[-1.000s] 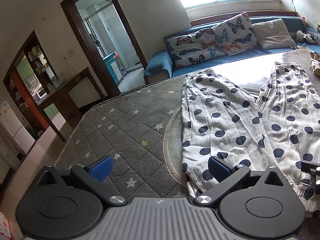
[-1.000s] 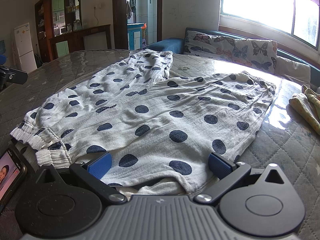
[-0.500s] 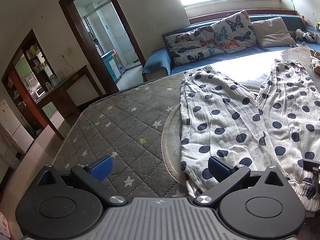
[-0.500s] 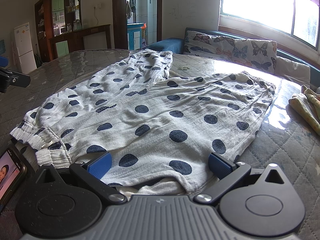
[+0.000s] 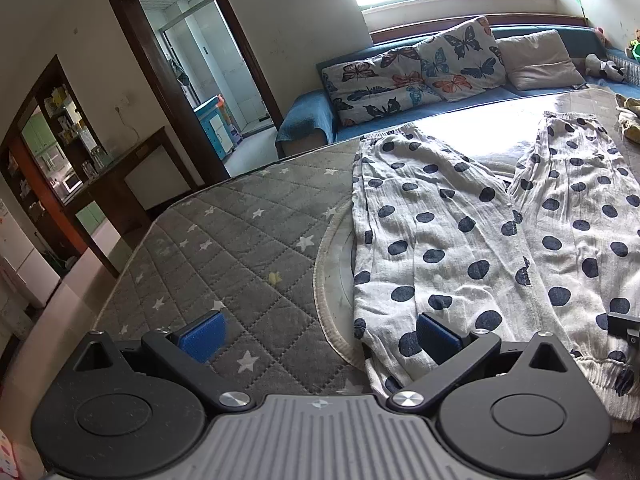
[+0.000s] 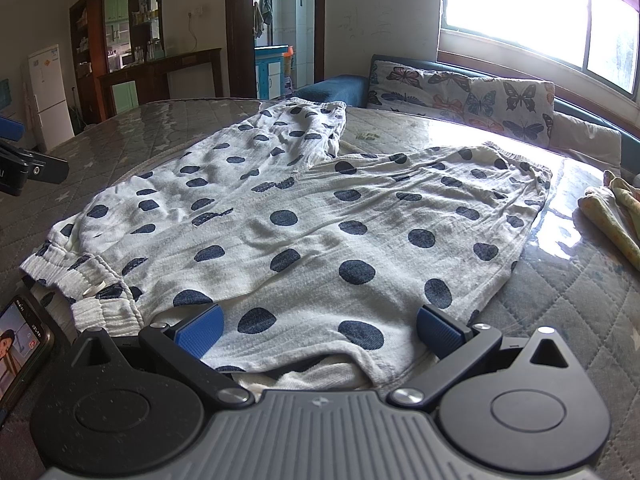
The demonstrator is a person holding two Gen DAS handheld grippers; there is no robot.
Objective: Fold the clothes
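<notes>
White trousers with dark blue dots lie flat on the grey quilted mattress, legs pointing toward the sofa. My left gripper hovers open over the mattress at the trousers' left edge, its right pad above the fabric. In the right wrist view the trousers spread across the bed, elastic waistband at the near left. My right gripper stands open over the near hem of the trousers, nothing pinched between its blue pads. The left gripper's tip shows at that view's left edge.
A phone lies on the mattress by the waistband. A yellow-green garment sits at the bed's right side. A blue sofa with butterfly cushions runs under the window. A doorway and dark wooden cabinets stand beyond the bed's far-left edge.
My left gripper has risen and pulled back slightly, so the trousers appear lower and farther in its view. The right gripper and the trousers have stayed put.
</notes>
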